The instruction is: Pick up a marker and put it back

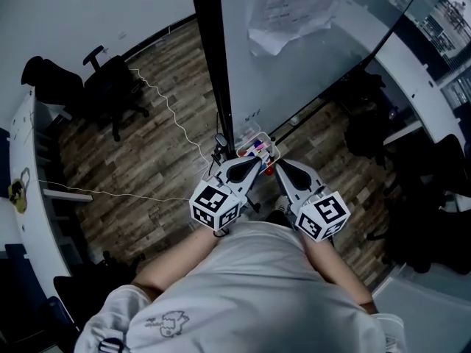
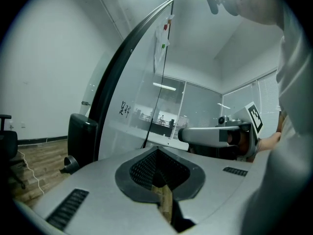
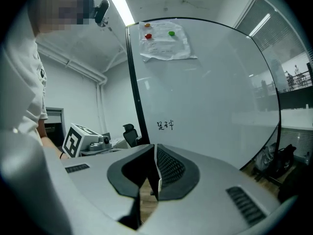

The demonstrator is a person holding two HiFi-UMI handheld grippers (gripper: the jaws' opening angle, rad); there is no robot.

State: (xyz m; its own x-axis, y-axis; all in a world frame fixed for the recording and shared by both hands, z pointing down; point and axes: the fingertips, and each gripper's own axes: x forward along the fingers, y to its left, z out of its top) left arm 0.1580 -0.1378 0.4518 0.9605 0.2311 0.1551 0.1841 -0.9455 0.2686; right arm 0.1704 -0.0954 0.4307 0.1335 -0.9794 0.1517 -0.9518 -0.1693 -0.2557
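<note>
The person's white shirt (image 1: 243,293) fills the foreground, with both tools held side by side beyond it. The left gripper (image 1: 255,163) has its jaws pressed together on nothing, as does the right gripper (image 1: 279,165). Markers (image 1: 256,148) lie in a small tray (image 1: 254,132) at the whiteboard's (image 1: 309,57) foot, just ahead of both tips.

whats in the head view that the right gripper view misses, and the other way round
Only the head view: the tray of markers at the whiteboard's foot, and a white cable trailing over the floor.
Only the right gripper view: the right gripper seen close, its jaws shut together with nothing between them, the writing on the board, and the coloured magnets on the paper.
Both: the whiteboard, the paper stuck on it, and the left gripper.
</note>
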